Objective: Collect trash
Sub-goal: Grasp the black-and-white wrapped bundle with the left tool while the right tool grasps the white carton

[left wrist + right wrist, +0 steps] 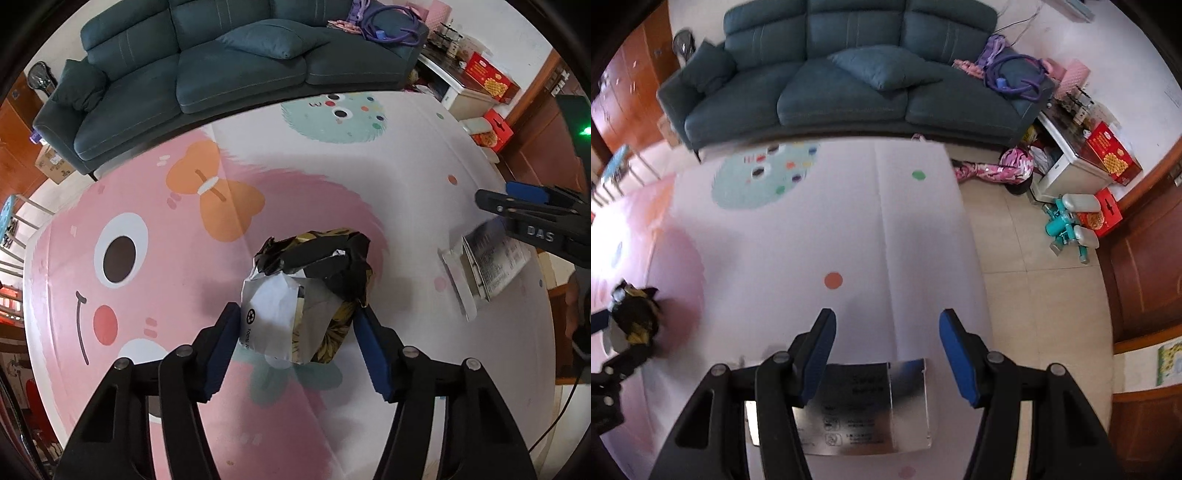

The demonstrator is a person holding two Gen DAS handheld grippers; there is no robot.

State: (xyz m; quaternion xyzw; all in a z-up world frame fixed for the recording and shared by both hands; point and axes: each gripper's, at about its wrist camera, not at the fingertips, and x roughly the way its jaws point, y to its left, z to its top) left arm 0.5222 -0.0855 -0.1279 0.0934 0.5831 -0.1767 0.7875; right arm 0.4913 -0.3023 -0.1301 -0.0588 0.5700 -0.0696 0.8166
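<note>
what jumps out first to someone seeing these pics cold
The big pink cartoon-face mat fills the floor, with a teal sofa behind it. A crumpled black-and-gold wrapper sits mid-mat between the left gripper fingers, and a flattened silver carton lies under the right gripper.

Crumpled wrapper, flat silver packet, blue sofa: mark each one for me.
crumpled wrapper (291,314), left wrist view, on its white and silver front.
flat silver packet (871,413), right wrist view, on its printed face.
blue sofa (842,96), right wrist view, on the middle seat cushion.
</note>
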